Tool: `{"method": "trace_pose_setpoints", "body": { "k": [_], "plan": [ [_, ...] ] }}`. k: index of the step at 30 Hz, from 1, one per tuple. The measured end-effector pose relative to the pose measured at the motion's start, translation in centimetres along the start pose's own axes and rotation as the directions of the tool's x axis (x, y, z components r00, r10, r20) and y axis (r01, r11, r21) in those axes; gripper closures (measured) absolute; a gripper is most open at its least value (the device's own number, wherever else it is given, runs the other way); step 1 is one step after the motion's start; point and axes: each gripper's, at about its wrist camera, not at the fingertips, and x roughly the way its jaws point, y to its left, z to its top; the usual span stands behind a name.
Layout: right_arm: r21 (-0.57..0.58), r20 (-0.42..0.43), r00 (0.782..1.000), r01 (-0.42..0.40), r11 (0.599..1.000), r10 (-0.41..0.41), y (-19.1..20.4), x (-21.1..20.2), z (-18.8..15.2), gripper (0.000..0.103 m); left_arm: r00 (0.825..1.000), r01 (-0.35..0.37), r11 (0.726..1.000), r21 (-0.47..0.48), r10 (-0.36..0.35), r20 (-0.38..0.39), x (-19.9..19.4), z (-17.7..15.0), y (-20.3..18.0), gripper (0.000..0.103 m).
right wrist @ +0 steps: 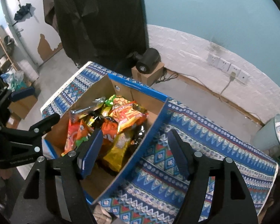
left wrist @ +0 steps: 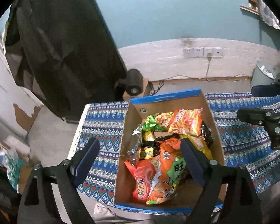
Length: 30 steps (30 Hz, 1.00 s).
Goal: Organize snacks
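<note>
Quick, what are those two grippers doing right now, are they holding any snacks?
Left gripper: open, holding nothing, above the box of snacks.
Right gripper: open, holding nothing, over the box's side wall.

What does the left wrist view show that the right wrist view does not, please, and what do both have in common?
Only the left wrist view shows the wooden shelf high on the teal wall. Only the right wrist view shows the dark umbrella hanging on the white door and the wooden rack beside it. Both show the cardboard box of snack packets, the patterned cloth, the black lamp and the pale bin.
</note>
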Motion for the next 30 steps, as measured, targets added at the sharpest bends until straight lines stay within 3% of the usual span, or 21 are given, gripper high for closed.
{"method": "trace_pose_setpoints", "body": {
  "k": [8, 17, 30],
  "plan": [
    [-0.033, 0.042, 0.999, 0.026, 0.999, -0.025, -0.8, -3.3, -2.0, 0.031, 0.999, 0.01, 1.0, 0.0, -0.01, 0.049, -2.9, -0.8, -0.7, 0.004],
    [-0.043, 0.072, 0.997, 0.04, 0.998, -0.036, -1.7, -5.0, -4.1, 0.03, 0.996, 0.076, 0.996, -0.041, -0.074, 0.045, -4.7, -2.2, -1.6, 0.003],
    [-0.017, 0.066, 0.998, 0.023, 1.0, -0.022, -3.6, -4.7, -5.6, 0.03, 0.994, 0.092, 0.995, -0.024, -0.091, 0.059, -5.2, -1.2, -3.8, 0.002]
  ]
}}
